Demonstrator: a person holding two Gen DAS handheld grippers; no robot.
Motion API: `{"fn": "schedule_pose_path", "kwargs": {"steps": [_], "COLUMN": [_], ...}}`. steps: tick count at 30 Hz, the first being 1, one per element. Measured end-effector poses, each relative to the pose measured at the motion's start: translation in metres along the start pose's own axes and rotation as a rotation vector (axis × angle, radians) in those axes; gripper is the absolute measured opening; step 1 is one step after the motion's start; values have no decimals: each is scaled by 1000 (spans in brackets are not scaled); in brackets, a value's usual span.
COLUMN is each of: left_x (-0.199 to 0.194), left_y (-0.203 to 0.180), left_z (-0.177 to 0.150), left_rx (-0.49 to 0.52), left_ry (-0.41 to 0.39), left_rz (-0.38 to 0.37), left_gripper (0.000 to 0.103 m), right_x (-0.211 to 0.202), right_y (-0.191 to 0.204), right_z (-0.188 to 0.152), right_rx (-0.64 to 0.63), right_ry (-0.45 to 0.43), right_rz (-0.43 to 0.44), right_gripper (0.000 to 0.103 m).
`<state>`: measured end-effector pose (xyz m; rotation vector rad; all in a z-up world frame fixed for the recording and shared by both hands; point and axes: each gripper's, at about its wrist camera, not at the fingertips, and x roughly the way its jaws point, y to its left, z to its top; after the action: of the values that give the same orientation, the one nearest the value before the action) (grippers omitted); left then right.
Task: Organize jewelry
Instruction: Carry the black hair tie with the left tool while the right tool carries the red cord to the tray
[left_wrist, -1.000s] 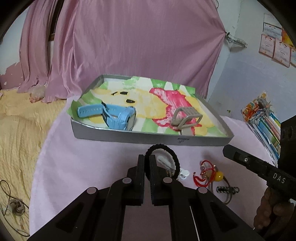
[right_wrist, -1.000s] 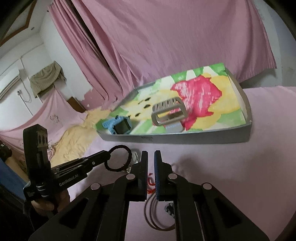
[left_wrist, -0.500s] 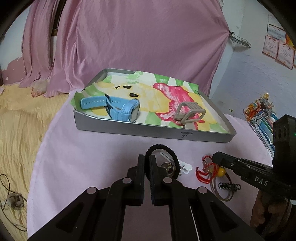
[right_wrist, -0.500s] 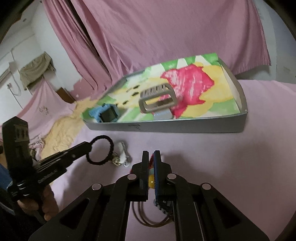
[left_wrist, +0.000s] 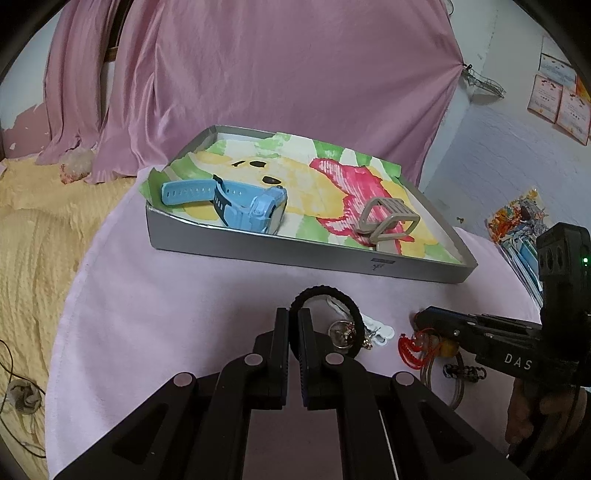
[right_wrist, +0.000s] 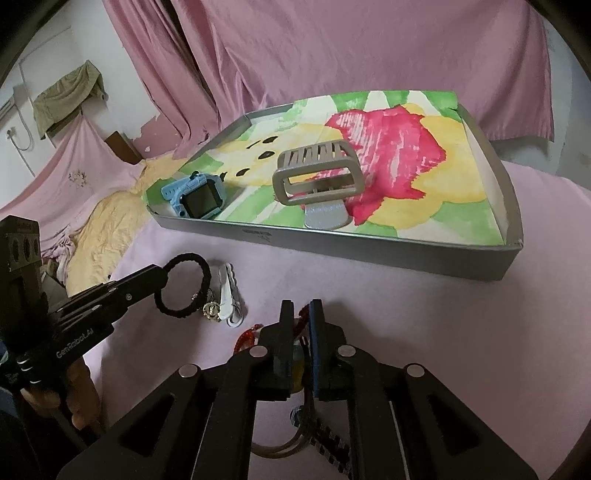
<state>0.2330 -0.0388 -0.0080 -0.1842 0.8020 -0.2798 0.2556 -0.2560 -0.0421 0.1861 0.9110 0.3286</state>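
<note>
My left gripper (left_wrist: 293, 317) is shut on a black hair tie (left_wrist: 325, 293), held just above the pink cloth in front of the grey tray (left_wrist: 258, 247); the tie also shows in the right wrist view (right_wrist: 183, 288). My right gripper (right_wrist: 302, 314) is low over the red string bracelet (left_wrist: 412, 349) with its jaws closed down around the red cord (right_wrist: 301, 317). The tray holds a blue watch (left_wrist: 236, 203) and a beige hair claw (left_wrist: 386, 219).
On the cloth lie a white hair clip (right_wrist: 229, 291), a small round charm (left_wrist: 341, 332), a thin wire bangle with dark beads (left_wrist: 461, 373) and a yellow bead (left_wrist: 448, 349). Colourful booklets (left_wrist: 517, 225) lie at the right; a yellow blanket (left_wrist: 33, 236) lies at the left.
My right gripper has dropped lower over the red bracelet and its jaws now pinch the cord. The left gripper holds the hair tie much as before, slightly closer to the tray.
</note>
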Motion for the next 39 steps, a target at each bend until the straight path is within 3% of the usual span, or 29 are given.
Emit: {"fn": "schedule_pose_path", "kwargs": {"steps": [3,9,12,21,30,39], "left_x": [0,-9,-18,-28,-22,8], "left_y": [0,-2,-5,-14,-19,-25], "left_z": [-1,4,12,33,43,62], "left_rx": [1,4,15,31,37,11], "left_ry": [1,-45,-90,-158,-172,-160], "left_rz": [-2,-19,-36,-39,-42,-29], "left_gripper": [5,5,5,5,5,5], "right_x": [1,0,-3,-24,-44,-39], "right_y": [-3,-2,-3,-3,-8,-29], "right_z": [-4,-8,-8,-1,7,18], "right_rx": [25,19,28,39,29,125], "right_ry": [4,-13,-41,-151,-240,-347], "right_rz": [16,31,58,122,133,133], "right_gripper": [12,9,4,4,4,4]}}
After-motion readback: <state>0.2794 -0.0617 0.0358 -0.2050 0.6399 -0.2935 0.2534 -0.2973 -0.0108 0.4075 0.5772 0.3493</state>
